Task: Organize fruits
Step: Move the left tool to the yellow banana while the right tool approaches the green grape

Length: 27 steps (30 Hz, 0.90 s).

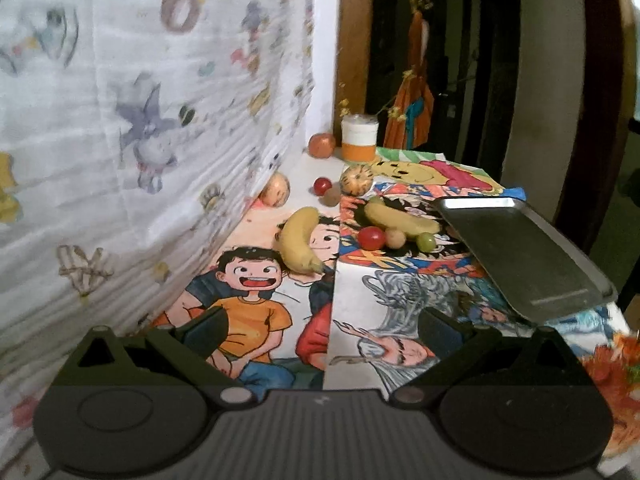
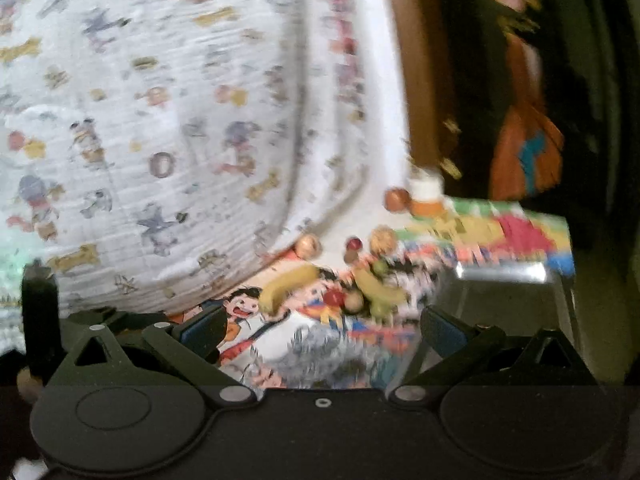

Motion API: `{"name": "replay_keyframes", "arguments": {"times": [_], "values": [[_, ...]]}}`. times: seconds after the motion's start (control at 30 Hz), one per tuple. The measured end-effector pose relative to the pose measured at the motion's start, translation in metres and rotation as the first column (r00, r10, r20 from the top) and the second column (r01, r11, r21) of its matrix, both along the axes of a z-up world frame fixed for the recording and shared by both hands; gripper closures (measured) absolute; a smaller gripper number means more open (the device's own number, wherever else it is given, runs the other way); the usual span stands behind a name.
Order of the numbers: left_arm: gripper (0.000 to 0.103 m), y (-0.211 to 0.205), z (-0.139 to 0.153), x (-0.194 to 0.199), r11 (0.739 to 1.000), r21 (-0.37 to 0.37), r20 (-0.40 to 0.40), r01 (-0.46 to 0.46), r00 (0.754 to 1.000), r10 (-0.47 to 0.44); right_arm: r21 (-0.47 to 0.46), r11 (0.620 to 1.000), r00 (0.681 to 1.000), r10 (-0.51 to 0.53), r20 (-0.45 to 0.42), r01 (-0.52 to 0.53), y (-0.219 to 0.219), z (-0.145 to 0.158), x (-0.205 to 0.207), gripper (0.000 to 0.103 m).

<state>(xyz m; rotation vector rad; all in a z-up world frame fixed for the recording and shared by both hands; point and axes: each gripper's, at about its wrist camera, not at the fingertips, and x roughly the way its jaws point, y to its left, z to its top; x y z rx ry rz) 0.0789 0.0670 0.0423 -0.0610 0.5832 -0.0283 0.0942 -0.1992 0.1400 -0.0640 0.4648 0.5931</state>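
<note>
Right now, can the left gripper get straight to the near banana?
Probably yes: the left gripper is open, and only flat cartoon paper lies between it and the near banana; the tray sits off to the right.

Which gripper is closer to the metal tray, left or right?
Left. The left gripper hangs open just short of the metal tray; the right gripper, also open, looks farther back, its view blurred.

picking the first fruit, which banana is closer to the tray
The right banana, its tip almost at the tray; the other banana lies further left, near the cloth.
</note>
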Motion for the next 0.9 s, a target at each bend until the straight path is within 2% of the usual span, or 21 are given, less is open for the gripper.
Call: {"name": "replay_keyframes", "arguments": {"times": [0.13,0.3,0.47,0.67,0.9], "values": [[0.0,0.014,0.0,0.024,0.997,-0.068,-0.034,-0.03,0.999,0.027,-0.091,0.992,0.995,0.088,0.055,-0.083,0.019,0.016,0.034,0.0],[0.0,0.016,0.0,0.058,0.998,-0.059,-0.046,-0.034,0.998,0.031,-0.046,0.997,0.998,0.053,-0.019,-0.054,0.026,0.012,0.09,0.0],[0.0,0.014,-0.007,0.092,0.999,-0.031,-0.07,-0.033,0.997,0.03,-0.043,0.998,0.998,0.04,-0.052,-0.042,0.025,-0.016,0.125,0.0],[0.0,0.018,-0.019,0.122,0.998,-0.024,-0.107,-0.05,0.993,0.047,-0.118,0.991,0.992,0.053,-0.116,-0.067,0.024,-0.059,0.15,0.001],[0.004,0.018,-0.029,0.146,0.997,-0.02,-0.13,-0.07,0.989,0.066,-0.185,0.975,0.978,0.088,-0.187,-0.123,0.033,-0.098,0.168,0.01]]}}
